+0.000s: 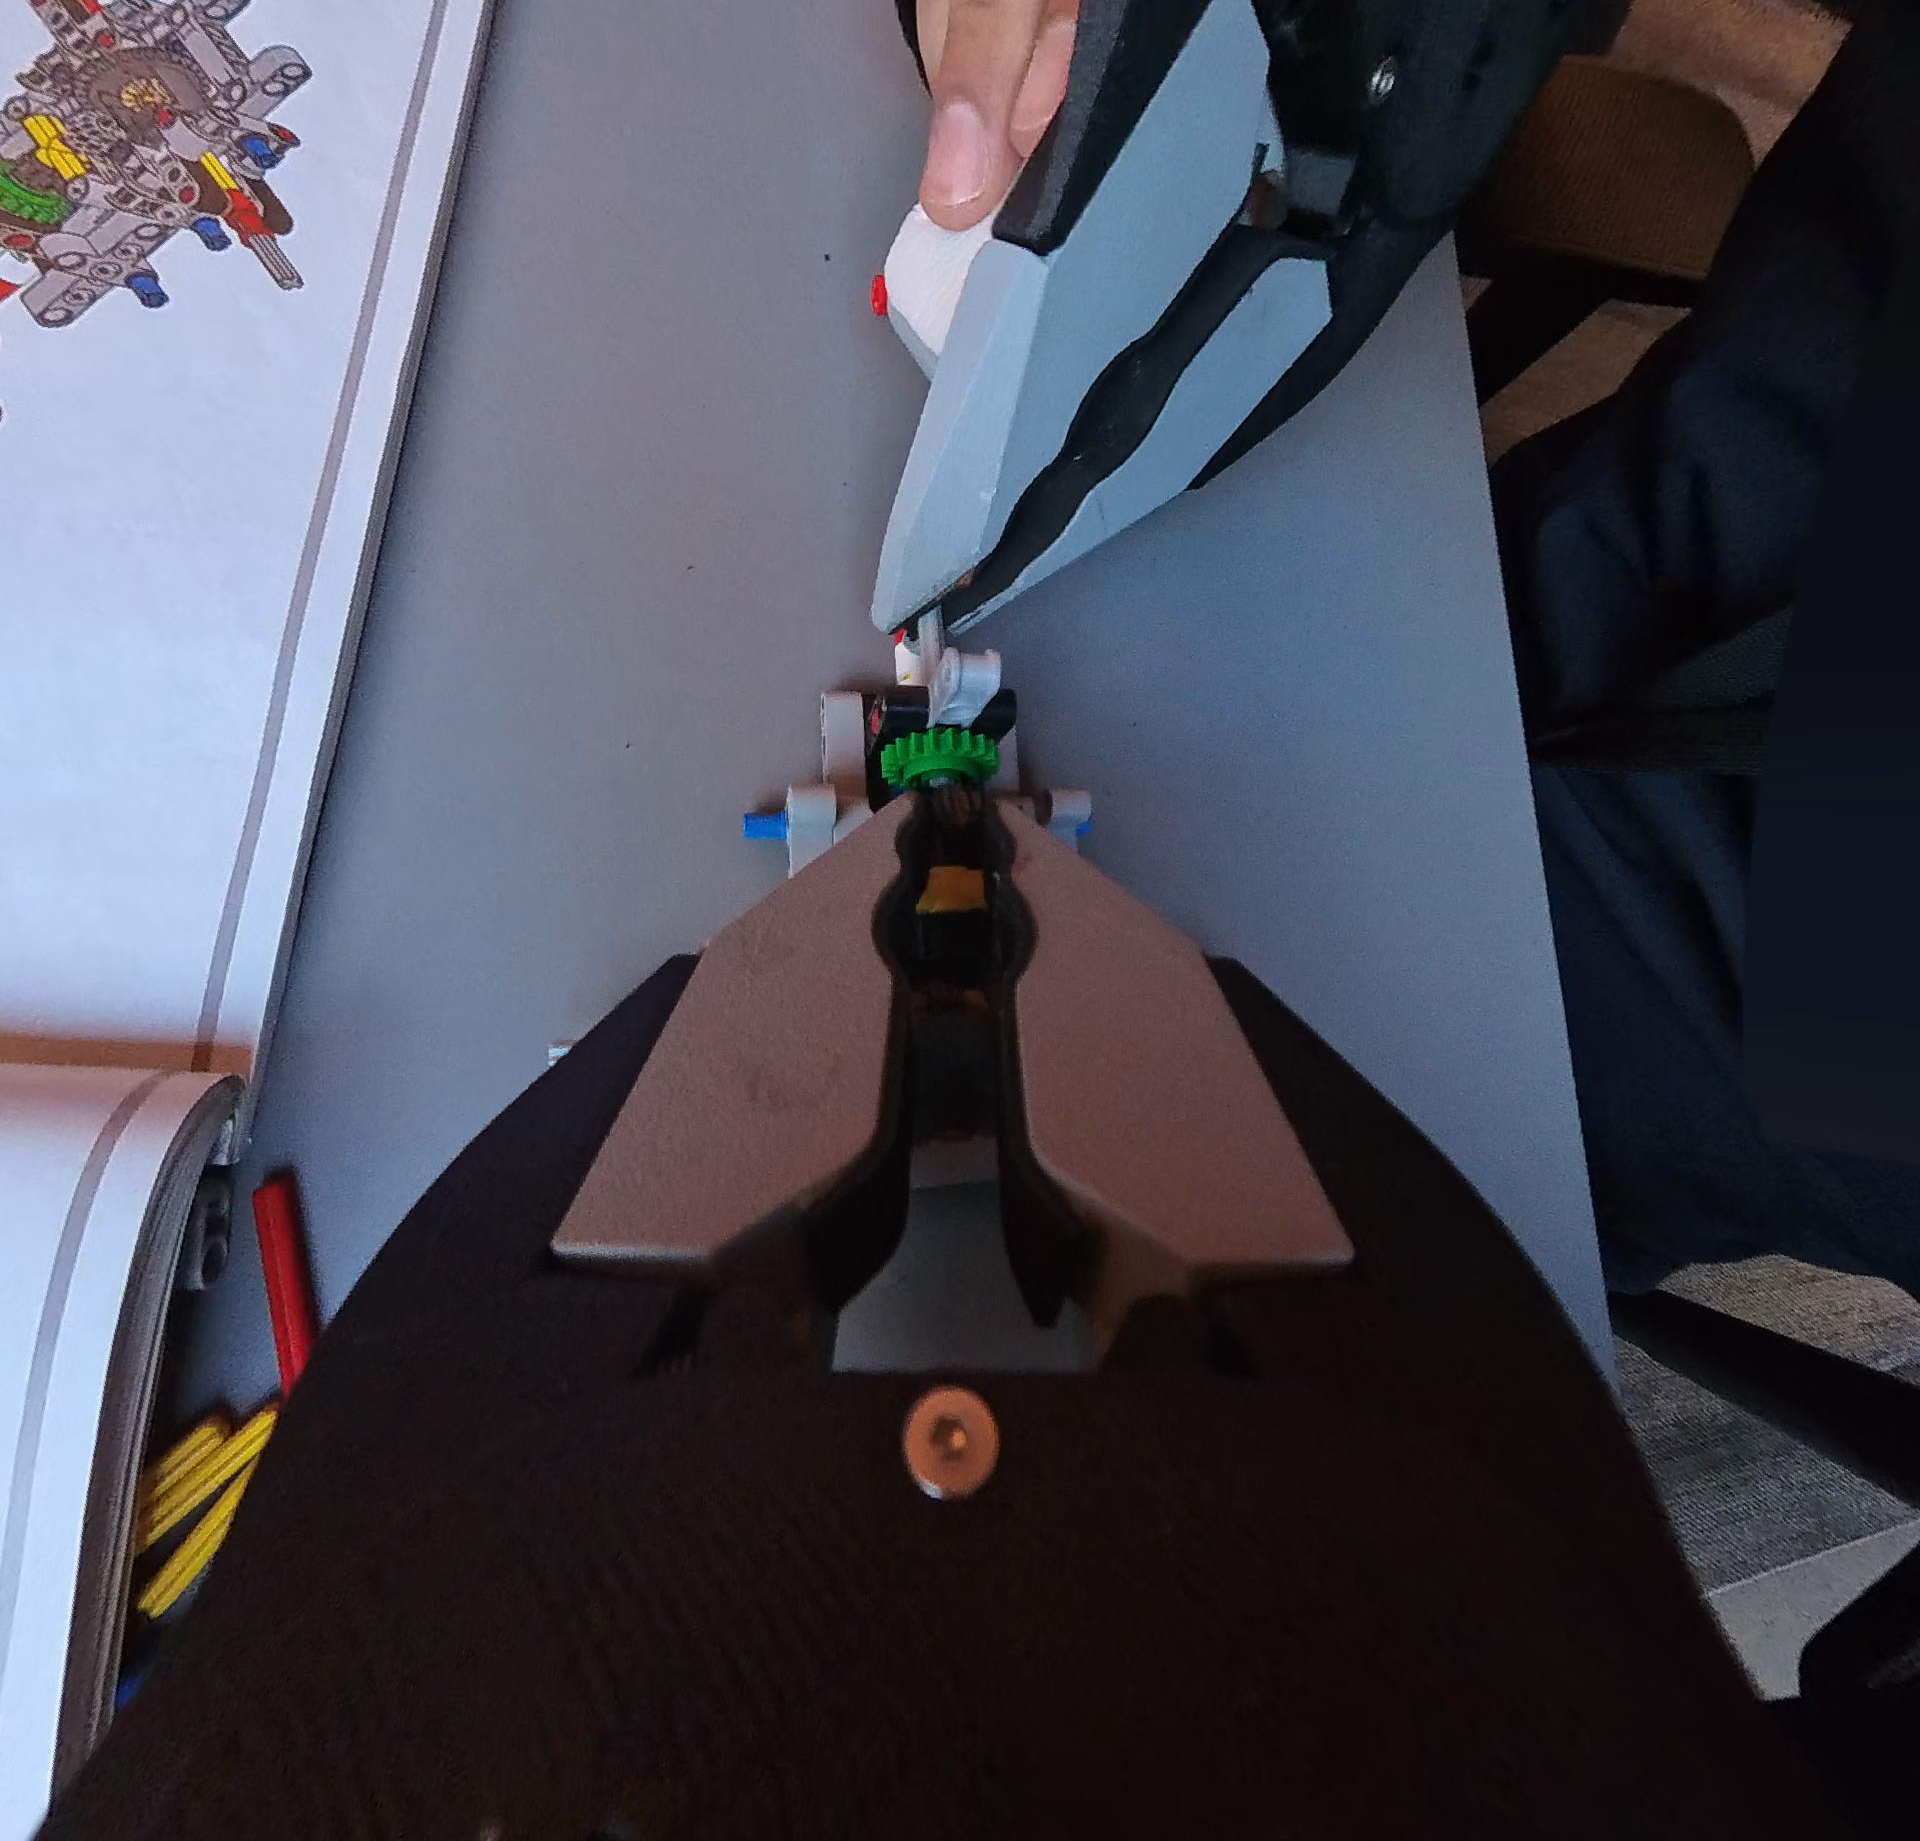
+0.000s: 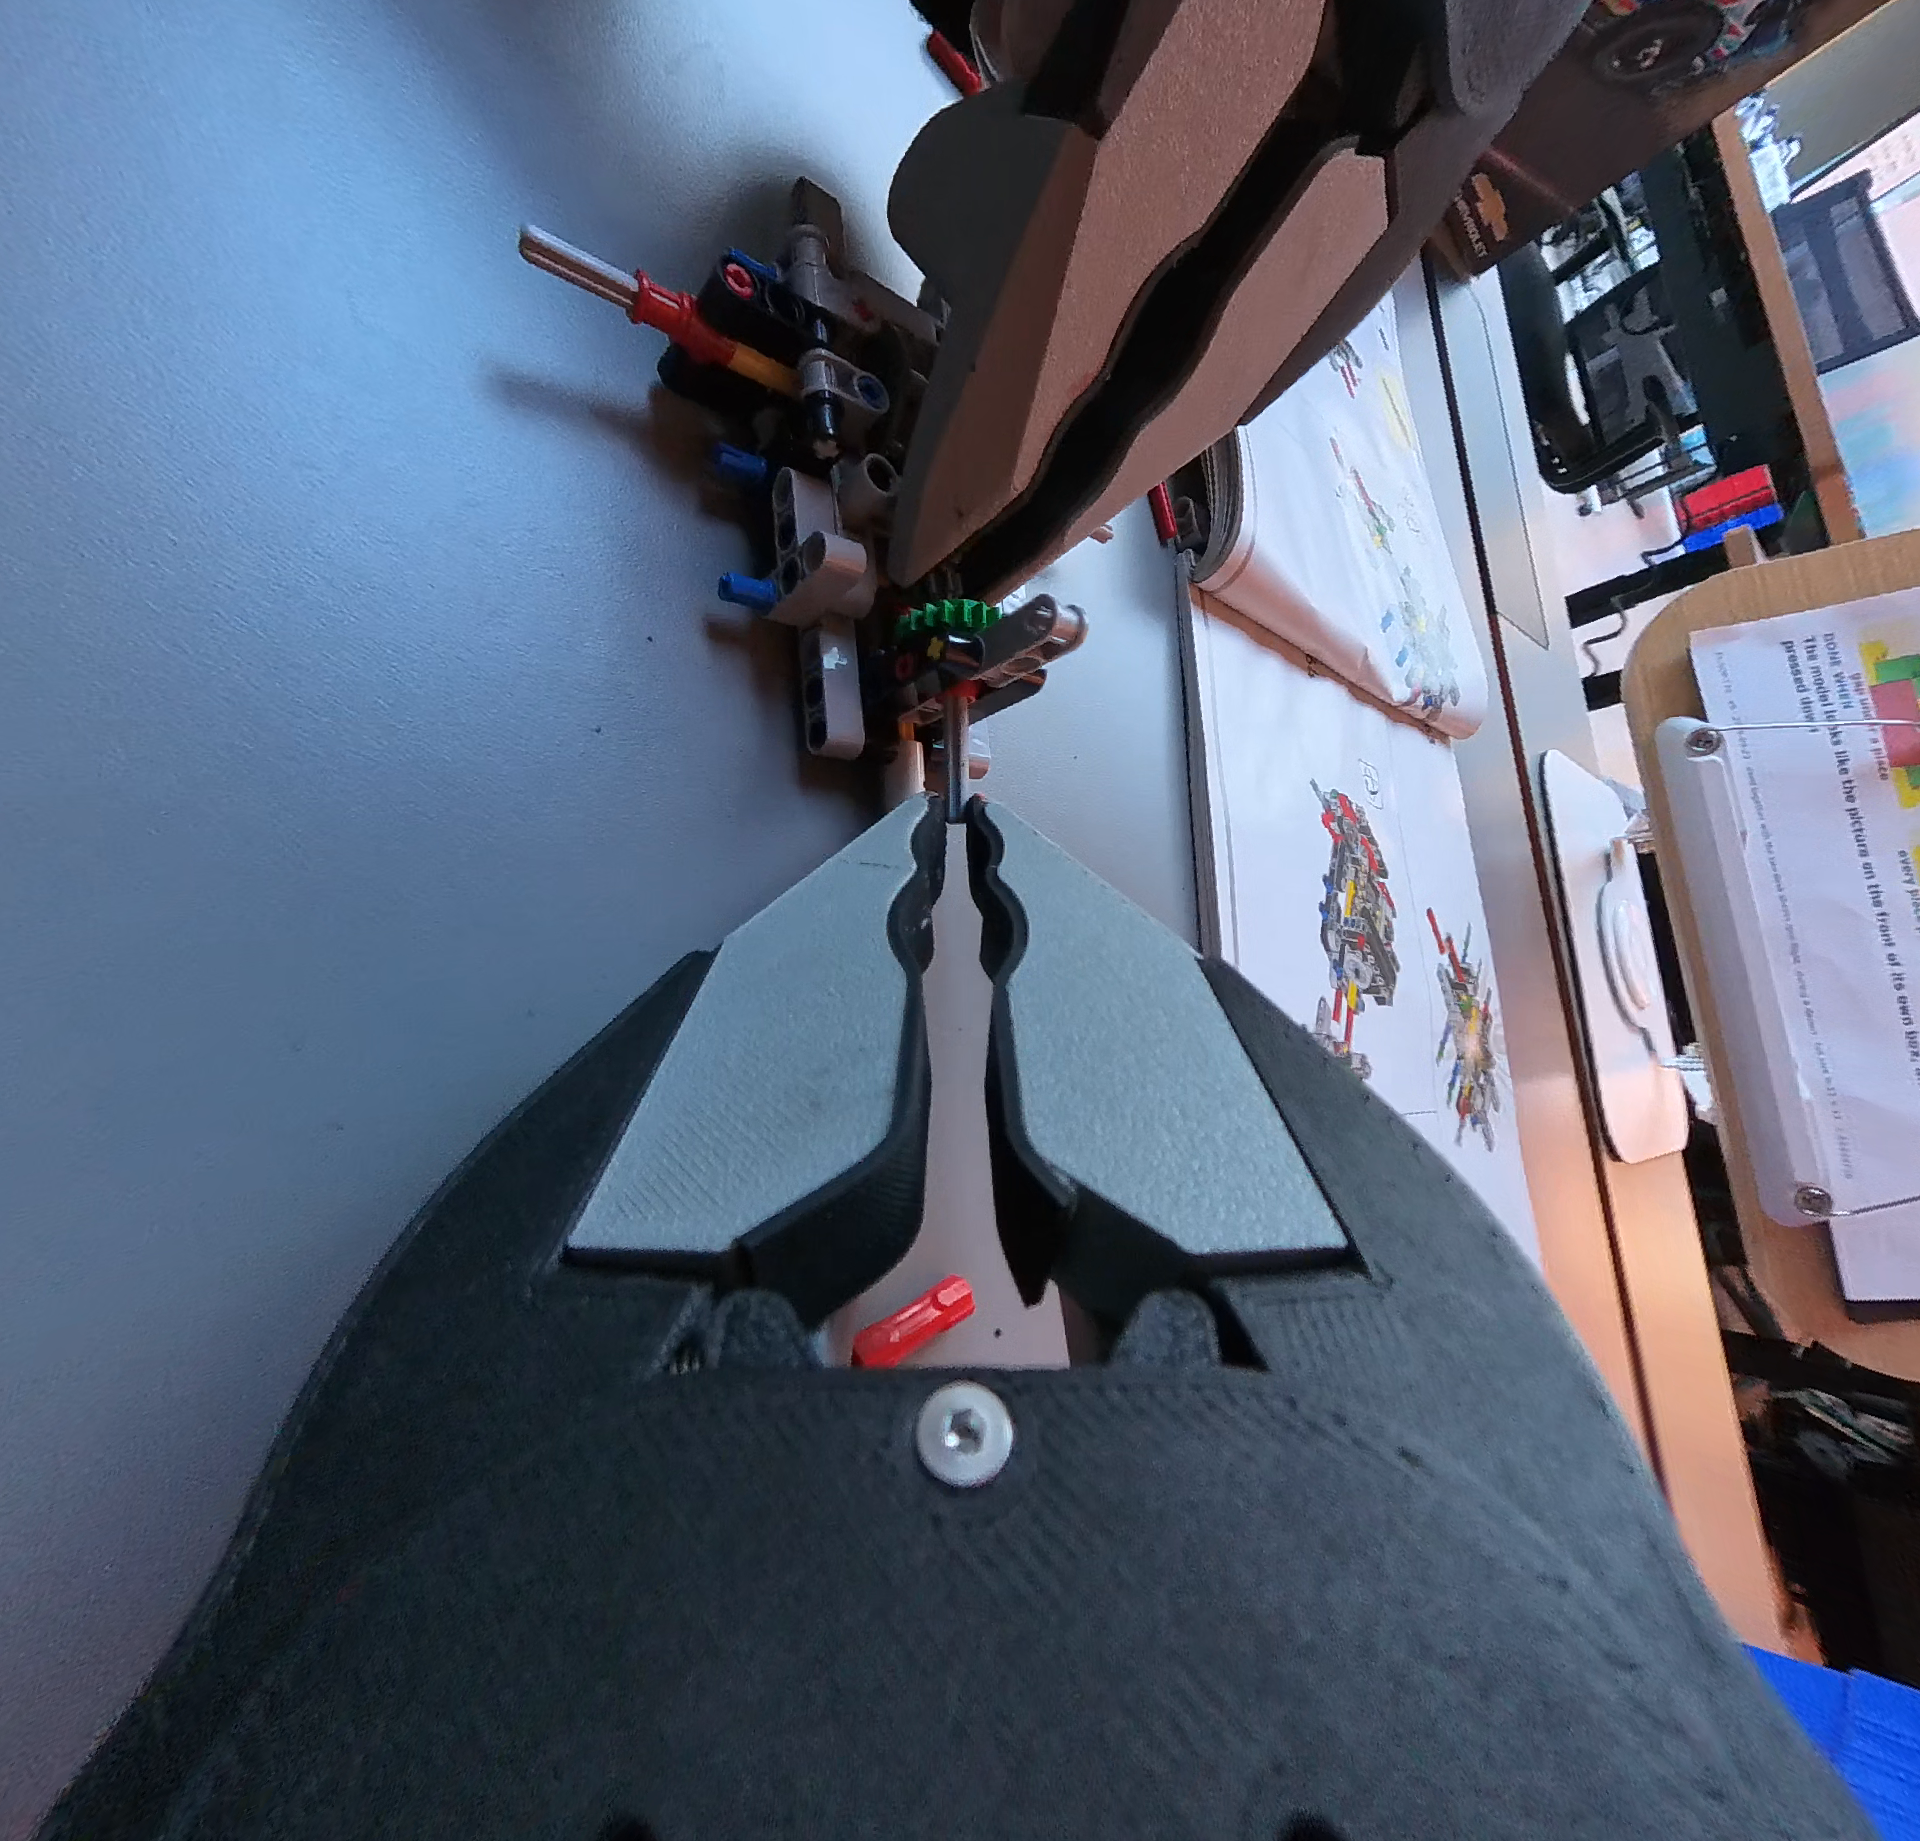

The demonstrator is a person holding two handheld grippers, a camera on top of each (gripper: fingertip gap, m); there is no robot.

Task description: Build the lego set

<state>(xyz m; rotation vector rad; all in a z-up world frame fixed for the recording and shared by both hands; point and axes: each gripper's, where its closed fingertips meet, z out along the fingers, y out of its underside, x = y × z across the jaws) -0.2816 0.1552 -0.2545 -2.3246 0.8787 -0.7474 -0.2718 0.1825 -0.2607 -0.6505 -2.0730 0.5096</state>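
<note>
Grey matt surface (image 1: pixel 644 441) carries a half-built toy-brick gear assembly (image 1: pixel 914 752), seen first from the left wrist. The left gripper (image 1: pixel 948 804), with tan fingers (image 1: pixel 790 1043), has its jaws nearly closed on a dark, ridged part of the assembly just under the green gear (image 1: pixel 925 752); a yellow piece (image 1: pixel 951 889) shows in the slit behind. The right gripper (image 1: pixel 935 617), a person's hand (image 1: pixel 977 77) on it, reaches in from above with its tips on a thin grey axle (image 1: pixel 932 638). To the left lie an open instruction booklet (image 1: pixel 156 441) and loose red (image 1: pixel 283 1282) and yellow rods (image 1: pixel 192 1500).

From the right wrist, the right gripper (image 2: pixel 958 804) has its jaws closed on the end of that axle (image 2: pixel 956 742), pinched only at the very tips of its grey fingers (image 2: pixel 790 1043); the axle runs into the assembly (image 2: pixel 831 544), by the green gear (image 2: pixel 948 615). The left gripper (image 2: pixel 940 576) bears on the assembly from above.

The likely trouble: so slight a hold could let the axle slip or twist if pushed off-line, and a sideways force could lever the assembly out of the left grip. Protruding blue pins (image 2: pixel 743 586), a long red-collared axle (image 2: pixel 613 285) and the left fingers crowd the approach; a loose red pin (image 2: pixel 914 1318) lies beneath the right gripper, the booklet (image 2: pixel 1351 856) close alongside.
</note>
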